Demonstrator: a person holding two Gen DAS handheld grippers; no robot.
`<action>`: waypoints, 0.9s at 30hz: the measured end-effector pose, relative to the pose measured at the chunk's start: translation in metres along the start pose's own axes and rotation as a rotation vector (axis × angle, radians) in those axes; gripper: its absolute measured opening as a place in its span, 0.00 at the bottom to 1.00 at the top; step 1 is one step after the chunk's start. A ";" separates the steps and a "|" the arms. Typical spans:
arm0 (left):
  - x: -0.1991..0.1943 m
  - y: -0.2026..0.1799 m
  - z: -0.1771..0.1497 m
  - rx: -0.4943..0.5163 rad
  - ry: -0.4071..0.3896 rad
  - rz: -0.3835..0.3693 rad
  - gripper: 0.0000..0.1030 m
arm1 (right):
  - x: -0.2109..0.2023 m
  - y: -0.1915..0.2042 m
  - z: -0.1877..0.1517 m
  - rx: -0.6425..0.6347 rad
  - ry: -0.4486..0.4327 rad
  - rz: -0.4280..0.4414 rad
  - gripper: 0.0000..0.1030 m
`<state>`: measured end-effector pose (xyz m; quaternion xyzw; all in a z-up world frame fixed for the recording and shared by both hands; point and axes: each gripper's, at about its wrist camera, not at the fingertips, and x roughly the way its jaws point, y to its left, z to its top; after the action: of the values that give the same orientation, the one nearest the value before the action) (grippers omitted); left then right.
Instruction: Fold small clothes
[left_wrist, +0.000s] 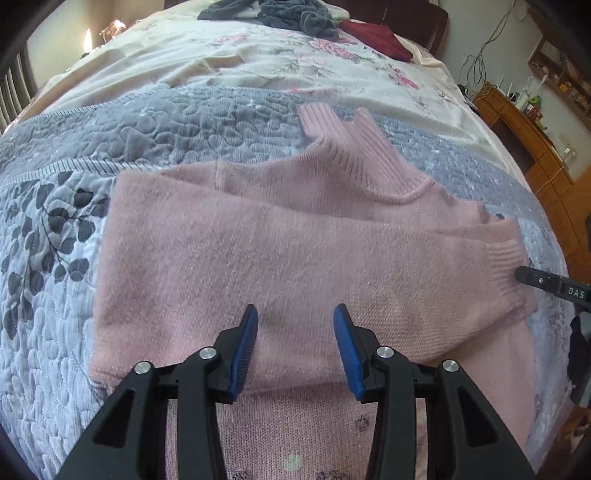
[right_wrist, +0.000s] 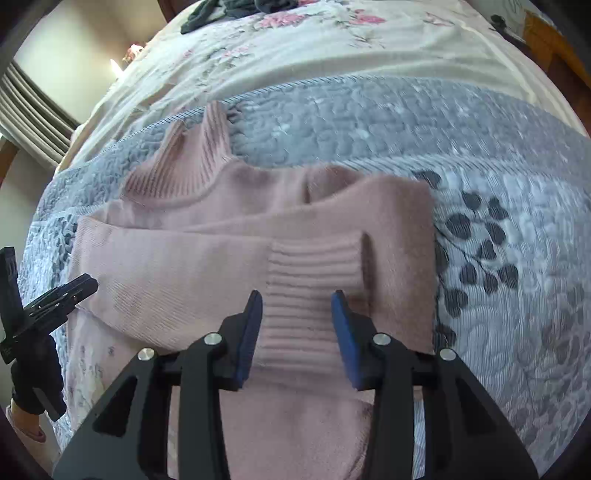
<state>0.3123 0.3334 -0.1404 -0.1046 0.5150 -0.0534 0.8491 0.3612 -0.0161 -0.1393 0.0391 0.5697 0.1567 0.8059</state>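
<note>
Spread flat on the grey quilted bedspread (left_wrist: 55, 258), the pink turtleneck sweater (left_wrist: 258, 251) lies with its ribbed collar (left_wrist: 354, 155) pointing toward the far floral sheet (left_wrist: 258, 62), and both sleeves look already crossed over the body, which gives a narrower shape for the next fold. Its sleeve cuff (right_wrist: 314, 280) rests on the chest, just ahead of the right gripper (right_wrist: 297, 306), whose blue-padded jaws stand apart with nothing between them, seemingly hovering just over the ribbing. Likewise the left gripper (left_wrist: 295, 321) is spread wide and empty above the folded sleeve, near the middle of the body. Both tools probably sit near the person's side of the sweater because the remaining step is likely to lift the hem and bring it up toward the collar. Dark clothes (left_wrist: 295, 14) and a red garment (left_wrist: 376, 38) wait well apart at the head of the bed
</note>
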 end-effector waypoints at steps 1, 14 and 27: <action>0.000 0.000 0.012 -0.005 -0.005 -0.005 0.49 | 0.001 0.005 0.010 -0.007 0.000 0.024 0.40; 0.088 -0.010 0.133 -0.020 0.096 0.009 0.61 | 0.109 0.049 0.150 0.016 0.099 0.118 0.52; 0.118 -0.011 0.142 -0.086 0.063 -0.101 0.13 | 0.140 0.061 0.165 -0.006 0.080 0.209 0.19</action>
<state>0.4931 0.3173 -0.1760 -0.1651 0.5374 -0.0775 0.8233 0.5443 0.1024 -0.1937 0.0894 0.5937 0.2429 0.7619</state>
